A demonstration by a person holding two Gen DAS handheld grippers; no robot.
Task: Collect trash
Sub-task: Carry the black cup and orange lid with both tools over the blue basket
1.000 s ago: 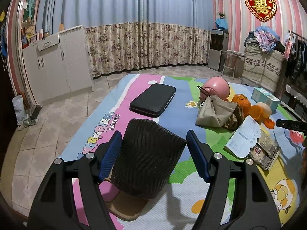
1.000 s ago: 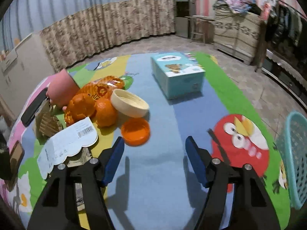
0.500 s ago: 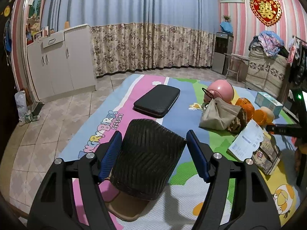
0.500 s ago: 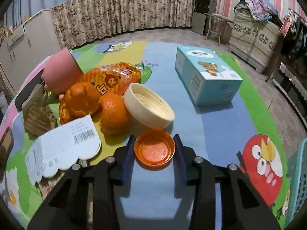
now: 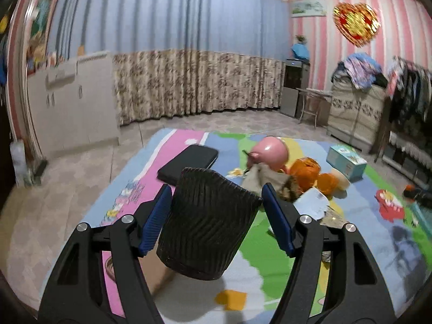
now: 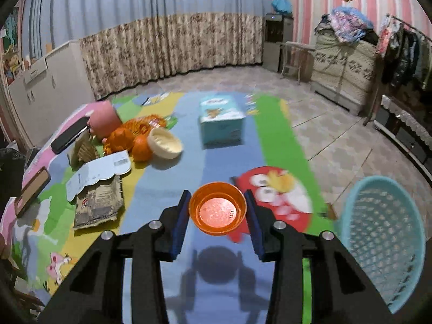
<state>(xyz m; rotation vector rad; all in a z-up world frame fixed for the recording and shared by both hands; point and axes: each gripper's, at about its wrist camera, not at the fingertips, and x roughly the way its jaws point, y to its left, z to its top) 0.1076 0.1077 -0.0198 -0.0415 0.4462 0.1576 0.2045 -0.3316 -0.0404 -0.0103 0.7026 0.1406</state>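
My left gripper [image 5: 216,216] is shut on a black ribbed bin [image 5: 208,221] and holds it tilted above the play mat [image 5: 189,140]. My right gripper [image 6: 217,213] is shut on an orange plastic lid [image 6: 217,212], lifted above the mat. A pile of trash lies on the mat: orange peels [image 6: 127,137], a cream bowl [image 6: 164,143], a white receipt [image 6: 100,172], a printed wrapper [image 6: 98,205] and brown paper [image 6: 83,148]. The pile also shows in the left wrist view [image 5: 310,175].
A teal mesh basket [image 6: 383,232] stands at the right by the mat's edge. A blue tissue box [image 6: 221,122], a pink ball [image 5: 270,152], a black flat case [image 5: 189,164] and a phone-like slab [image 6: 32,191] lie on the mat. Cabinets, curtains and furniture line the walls.
My right gripper closed on the orange lid and lifted it off the mat, back from the pile toward the teal basket. My left gripper raised the black bin.
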